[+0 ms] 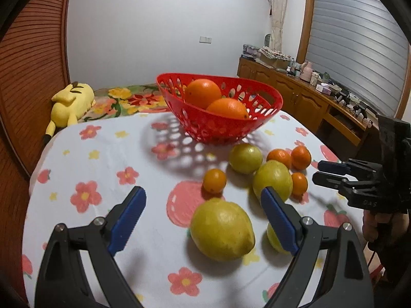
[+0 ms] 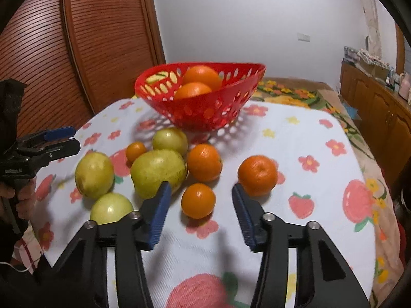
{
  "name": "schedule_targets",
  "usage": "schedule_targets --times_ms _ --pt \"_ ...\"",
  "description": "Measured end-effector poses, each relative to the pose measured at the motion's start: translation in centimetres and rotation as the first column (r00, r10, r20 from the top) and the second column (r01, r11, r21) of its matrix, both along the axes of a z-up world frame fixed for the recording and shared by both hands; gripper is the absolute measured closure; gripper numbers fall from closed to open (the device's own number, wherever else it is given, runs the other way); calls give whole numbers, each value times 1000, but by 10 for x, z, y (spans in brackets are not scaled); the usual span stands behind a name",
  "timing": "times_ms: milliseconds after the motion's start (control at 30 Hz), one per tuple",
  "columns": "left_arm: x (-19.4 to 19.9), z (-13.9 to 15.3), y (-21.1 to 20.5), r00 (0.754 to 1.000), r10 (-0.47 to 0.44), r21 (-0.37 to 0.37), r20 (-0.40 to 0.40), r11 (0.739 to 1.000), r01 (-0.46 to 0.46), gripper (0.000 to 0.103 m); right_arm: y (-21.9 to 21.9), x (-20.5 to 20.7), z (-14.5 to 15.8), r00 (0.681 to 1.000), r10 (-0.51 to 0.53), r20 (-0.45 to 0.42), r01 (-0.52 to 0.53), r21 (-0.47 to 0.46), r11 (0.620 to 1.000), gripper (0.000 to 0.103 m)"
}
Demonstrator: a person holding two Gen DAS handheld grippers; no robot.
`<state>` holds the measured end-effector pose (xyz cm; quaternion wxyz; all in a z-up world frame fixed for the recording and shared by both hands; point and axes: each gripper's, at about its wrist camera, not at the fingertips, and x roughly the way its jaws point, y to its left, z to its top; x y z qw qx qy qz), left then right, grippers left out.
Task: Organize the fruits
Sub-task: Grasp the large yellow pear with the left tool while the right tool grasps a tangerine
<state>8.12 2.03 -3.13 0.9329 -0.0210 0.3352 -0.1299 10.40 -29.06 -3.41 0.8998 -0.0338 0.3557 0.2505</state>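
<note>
Showing both grippers poised over the loose fruit, each spread wide and holding nothing. Left gripper (image 1: 203,202) hangs above the cloth-covered table (image 1: 102,169) with the big lemon (image 1: 222,228) directly ahead of it, lying between the lines of its 2 blue fingers (image 1: 128,220) but lower than their tips; the lemon's long axis runs roughly across the opening, nub toward the right-hand finger. A small green fruit (image 1: 273,236) sits just behind that right-hand finger, partly hidden by it. Right gripper (image 2: 200,192) points at a small tangerine (image 2: 198,200), which lies squarely between its fingertips and just beyond them; a larger tangerine (image 2: 257,175) lies close beyond the tip of the right-hand finger, and a green-yellow fruit (image 2: 158,172) lies behind the tip of the left-hand finger. Red basket (image 2: 203,107), farther ahead of both tools past the cluster, already holds 2 oranges (image 2: 201,75). Judged from alignment, the right gripper is the better centred on its fruit, needing only a short forward and downward advance before closing; the left must descend farther, and the crosswise lemon would be gripped end to end, likely to slip unless the tool is turned
</note>
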Motion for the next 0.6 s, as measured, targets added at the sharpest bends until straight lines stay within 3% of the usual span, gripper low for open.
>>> schedule_targets --times_ms 133,600 --pt "0 -10 -6 1000 -2 28 -26 1000 2 12 7 3 -10 999 23 -39 -23 -9 1000 61" --pt "-3 -36 -16 995 -26 24 -98 999 28 12 14 16 -22 995 17 -103 -20 -32 999 71"
